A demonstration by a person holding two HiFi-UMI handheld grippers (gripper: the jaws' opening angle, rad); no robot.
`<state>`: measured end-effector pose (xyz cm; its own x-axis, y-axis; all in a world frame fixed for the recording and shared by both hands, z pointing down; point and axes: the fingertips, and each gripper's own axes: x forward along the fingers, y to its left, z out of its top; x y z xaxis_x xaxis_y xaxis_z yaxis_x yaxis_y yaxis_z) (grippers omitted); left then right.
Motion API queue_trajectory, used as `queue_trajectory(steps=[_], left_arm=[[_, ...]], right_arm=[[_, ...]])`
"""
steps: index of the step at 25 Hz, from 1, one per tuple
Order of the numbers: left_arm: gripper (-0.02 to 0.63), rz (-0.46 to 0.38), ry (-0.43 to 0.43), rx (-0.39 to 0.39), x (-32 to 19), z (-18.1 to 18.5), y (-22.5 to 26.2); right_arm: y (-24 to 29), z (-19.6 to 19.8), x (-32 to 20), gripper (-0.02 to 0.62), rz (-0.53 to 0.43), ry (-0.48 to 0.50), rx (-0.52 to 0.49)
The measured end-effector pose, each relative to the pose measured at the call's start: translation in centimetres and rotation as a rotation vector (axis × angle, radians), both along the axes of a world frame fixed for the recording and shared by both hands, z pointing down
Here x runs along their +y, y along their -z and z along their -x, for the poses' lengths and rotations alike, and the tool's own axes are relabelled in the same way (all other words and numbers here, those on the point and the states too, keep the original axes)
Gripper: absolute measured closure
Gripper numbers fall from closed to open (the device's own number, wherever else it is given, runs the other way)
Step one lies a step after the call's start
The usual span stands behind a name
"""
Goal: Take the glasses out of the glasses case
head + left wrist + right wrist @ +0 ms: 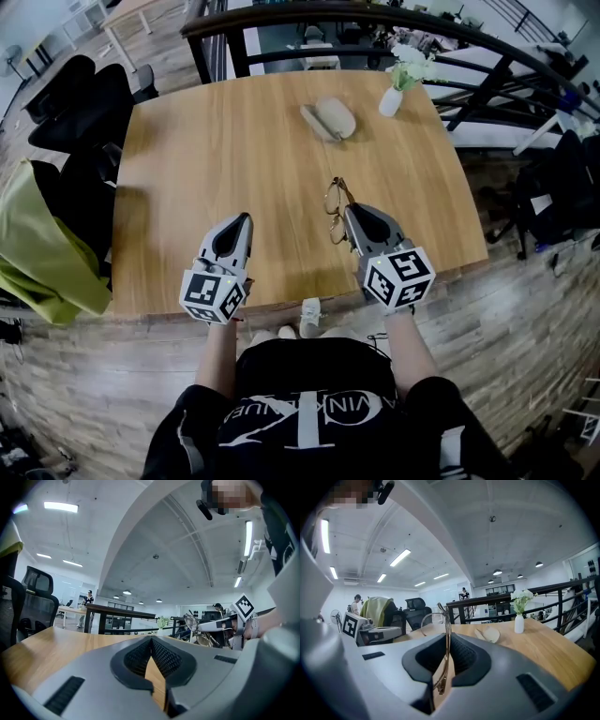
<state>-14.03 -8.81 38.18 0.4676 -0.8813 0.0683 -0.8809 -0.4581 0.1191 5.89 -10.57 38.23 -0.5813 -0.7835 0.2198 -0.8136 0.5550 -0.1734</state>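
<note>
The glasses are out. They sit well on the near side of the glasses case, toward the person, pinched by one temple arm in the right gripper. The right gripper view shows this plainly: the jaws are pressed in on the thin gold arm, and the lenses stick out past the fingertips, over the wood and not in the case. The frame looks folded or half-folded, but the thin wire makes that hard to settle.

The case lies on the table, well beyond the glasses. Its lid is flapped open and nothing shows inside it. A small white vase of flowers stands just to the right of the case.

The left gripper hangs level with its partner, also on the near side of the case and off to the left. Its jaws are closed tip to tip on nothing, and only bare wood shows through the gap behind them.

So the main step looks finished: case opened, glasses lifted clear. What is left seems small, probably setting the glasses down on the open wood near the case and letting go. The grip is on one slim arm, so a gentle placement would suit.
</note>
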Motion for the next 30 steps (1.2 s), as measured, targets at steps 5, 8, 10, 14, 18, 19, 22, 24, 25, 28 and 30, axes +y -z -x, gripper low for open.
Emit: queue_trajectory(steps=[5,8,10,14,18,19,22,24,25,28,30], left_arm=[[0.589,-0.001,0.000,0.001,1.6,0.5,0.0],[0.589,-0.007,0.001,0.003,2.3,1.0,0.2],[0.589,-0.009,0.000,0.002,2.7,1.2,0.3],[0.589,-0.009,-0.004,0.005,3.6,1.6,0.4],[0.589,-0.009,-0.008,0.008,4.4,1.9,0.1],[0.589,-0.009,-0.010,0.008,4.6,1.9,0.1],[0.589,-0.009,-0.013,0.008,5.2,2.2,0.0],[0.589,-0.012,-0.011,0.010,5.5,2.6,0.2],[0.589,-0.014,-0.011,0.010,5.7,2.7,0.4],[0.589,-0.019,-0.014,0.014,6.0,2.7,0.6],[0.589,-0.020,-0.016,0.015,6.3,2.7,0.6]], right_arm=[[-0.2,-0.4,1.8,0.555,0.004,-0.023,-0.015],[-0.2,-0.2,2.7,0.557,0.002,-0.031,-0.015],[-0.2,-0.1,3.2,0.557,0.001,-0.034,-0.013],[-0.1,0.4,4.3,0.557,0.000,-0.037,-0.009],[-0.4,0.8,5.2,0.557,-0.001,-0.039,-0.004],[-0.5,0.7,5.4,0.557,0.000,-0.042,-0.004],[-0.6,0.7,6.1,0.557,0.000,-0.053,-0.010],[-0.5,1.0,6.6,0.557,0.001,-0.056,-0.009],[-0.5,1.1,6.8,0.557,0.000,-0.057,-0.007],[-0.3,1.0,7.3,0.557,-0.004,-0.061,-0.003],[-0.3,1.0,7.6,0.557,-0.006,-0.064,-0.001]])
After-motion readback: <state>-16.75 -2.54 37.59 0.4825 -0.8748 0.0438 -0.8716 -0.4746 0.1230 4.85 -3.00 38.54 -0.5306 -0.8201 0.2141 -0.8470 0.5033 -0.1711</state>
